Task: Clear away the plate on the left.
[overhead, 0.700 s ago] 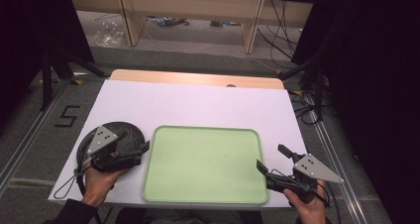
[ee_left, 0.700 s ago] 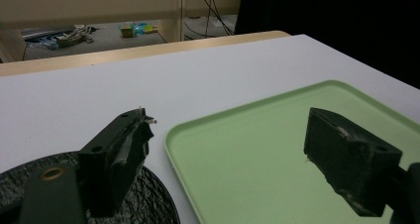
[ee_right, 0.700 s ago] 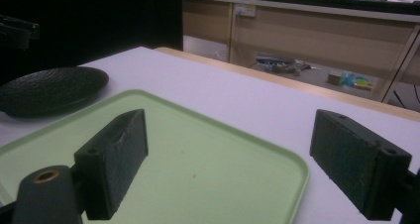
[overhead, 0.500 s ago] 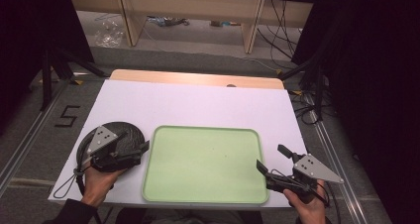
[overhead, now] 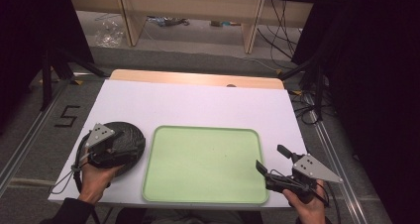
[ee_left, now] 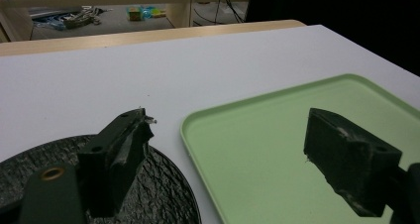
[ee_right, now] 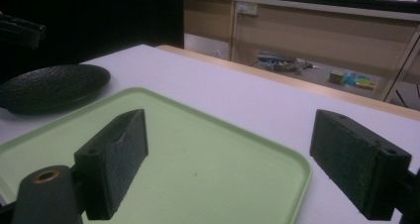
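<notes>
While the left claw [overhead: 120,143] hangs over the black plate [overhead: 130,135] at the desk's [overhead: 198,102] near-left corner w/ jaws spread wide & nothing between them, one jaw sits above the plate's textured surface and the other reaches over the left edge of the green tray [overhead: 203,162], per the left gripper view. Plate lies just beside the tray, which sits front & centre on the white desk. At the tray's near-right corner, the right claw [overhead: 271,160] is also released, jaws apart w/ nothing gripped, straddling the tray's right rim.
</notes>
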`<action>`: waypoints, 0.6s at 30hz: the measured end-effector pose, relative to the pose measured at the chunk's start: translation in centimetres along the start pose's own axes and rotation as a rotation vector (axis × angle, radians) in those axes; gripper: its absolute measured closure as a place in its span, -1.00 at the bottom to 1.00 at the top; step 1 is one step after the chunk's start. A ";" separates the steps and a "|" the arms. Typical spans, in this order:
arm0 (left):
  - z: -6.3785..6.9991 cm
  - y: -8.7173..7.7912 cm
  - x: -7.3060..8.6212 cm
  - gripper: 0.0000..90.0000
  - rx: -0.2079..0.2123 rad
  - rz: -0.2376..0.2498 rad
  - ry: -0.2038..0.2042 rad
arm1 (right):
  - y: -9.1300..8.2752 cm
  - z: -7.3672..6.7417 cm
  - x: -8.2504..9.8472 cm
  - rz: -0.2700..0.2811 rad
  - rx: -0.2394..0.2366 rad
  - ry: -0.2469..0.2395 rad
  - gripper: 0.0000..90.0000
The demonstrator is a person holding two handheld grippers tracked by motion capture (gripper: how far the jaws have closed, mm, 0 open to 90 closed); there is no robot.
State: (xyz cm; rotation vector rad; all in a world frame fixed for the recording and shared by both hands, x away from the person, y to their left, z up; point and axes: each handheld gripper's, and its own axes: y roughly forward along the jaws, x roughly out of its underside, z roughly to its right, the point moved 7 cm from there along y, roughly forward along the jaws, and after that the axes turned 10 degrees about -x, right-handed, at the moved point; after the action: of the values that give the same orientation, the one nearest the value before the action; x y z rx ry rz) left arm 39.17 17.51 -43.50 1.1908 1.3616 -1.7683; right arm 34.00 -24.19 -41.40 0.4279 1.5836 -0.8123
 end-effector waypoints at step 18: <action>-5.1 1.9 1.0 -0.63 -0.087 -0.154 -0.117 | 0.0 -0.2 0.1 -0.015 -0.005 -0.003 -0.65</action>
State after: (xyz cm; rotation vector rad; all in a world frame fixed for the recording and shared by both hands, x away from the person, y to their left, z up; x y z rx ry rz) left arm 41.89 21.83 -45.55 0.9430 1.4781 -1.8334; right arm 33.88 -24.09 -41.49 0.4111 1.5870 -0.8204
